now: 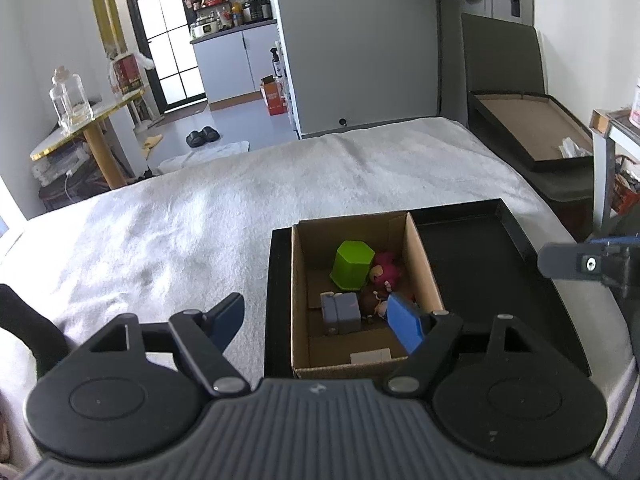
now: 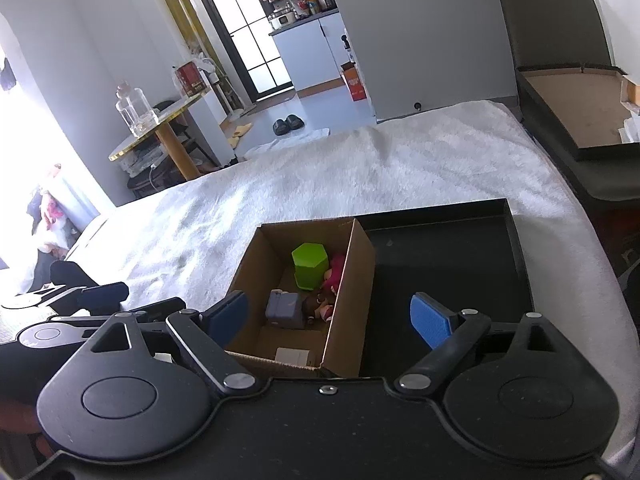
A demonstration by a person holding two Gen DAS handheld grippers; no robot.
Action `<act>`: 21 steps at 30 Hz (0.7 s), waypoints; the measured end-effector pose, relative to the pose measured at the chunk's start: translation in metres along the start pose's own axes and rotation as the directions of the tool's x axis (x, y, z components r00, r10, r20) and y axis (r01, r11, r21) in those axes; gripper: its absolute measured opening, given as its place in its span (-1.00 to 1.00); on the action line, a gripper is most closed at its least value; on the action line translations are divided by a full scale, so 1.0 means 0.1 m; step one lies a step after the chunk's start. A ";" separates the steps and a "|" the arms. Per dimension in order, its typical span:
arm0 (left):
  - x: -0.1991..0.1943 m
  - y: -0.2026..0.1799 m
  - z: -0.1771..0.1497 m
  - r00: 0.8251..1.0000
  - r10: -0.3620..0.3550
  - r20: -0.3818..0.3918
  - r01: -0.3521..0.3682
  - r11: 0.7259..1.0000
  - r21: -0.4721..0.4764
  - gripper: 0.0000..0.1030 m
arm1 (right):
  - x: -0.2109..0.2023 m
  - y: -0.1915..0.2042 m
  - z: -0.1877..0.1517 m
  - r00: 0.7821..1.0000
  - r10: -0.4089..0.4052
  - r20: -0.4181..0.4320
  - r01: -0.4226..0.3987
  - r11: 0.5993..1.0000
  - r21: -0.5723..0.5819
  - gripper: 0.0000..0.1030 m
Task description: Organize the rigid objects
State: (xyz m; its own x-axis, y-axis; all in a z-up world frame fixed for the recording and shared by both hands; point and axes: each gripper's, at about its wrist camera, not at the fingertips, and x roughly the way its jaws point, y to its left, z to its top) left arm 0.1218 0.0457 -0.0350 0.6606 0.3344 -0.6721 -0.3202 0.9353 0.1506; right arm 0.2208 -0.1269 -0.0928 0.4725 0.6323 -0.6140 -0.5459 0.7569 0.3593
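1. We see the left claw (image 1: 320,318): black ribbed housing, two round black discs, black linkage arms with silver pivot screws.
2. Its fingers (image 1: 405,322) carry blue pads.
3. We see the right claw (image 2: 330,314): same black build, smooth housing, blue-padded fingers (image 2: 430,322).

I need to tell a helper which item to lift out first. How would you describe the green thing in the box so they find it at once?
On the white bed cover lies a black tray, and a brown cardboard box stands in its left part. At the far end of that box sits the green hexagonal container, beside a pink toy. It is the only bright lime, six-sided piece there; the block nearer the camera is grey.
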 end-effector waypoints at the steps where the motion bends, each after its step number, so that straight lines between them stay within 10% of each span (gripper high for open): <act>1: -0.03 -0.01 0.00 1.000 -0.003 -0.001 0.003 1.000 0.004 0.52 | -0.03 0.00 -0.01 1.000 -0.003 0.004 0.003 1.000 0.000 0.78; 21: -0.53 -0.04 -0.13 0.999 -0.033 0.009 0.033 0.999 -0.014 0.90 | -0.61 0.12 -0.12 0.995 -0.089 0.049 0.090 0.996 -0.020 1.00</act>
State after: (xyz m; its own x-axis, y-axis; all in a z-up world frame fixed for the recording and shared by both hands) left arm 0.0793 0.0227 -0.0098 0.6769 0.3049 -0.6699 -0.3079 0.9440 0.1185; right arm 0.1776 -0.1587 -0.0591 0.5523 0.5697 -0.6086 -0.5147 0.8073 0.2885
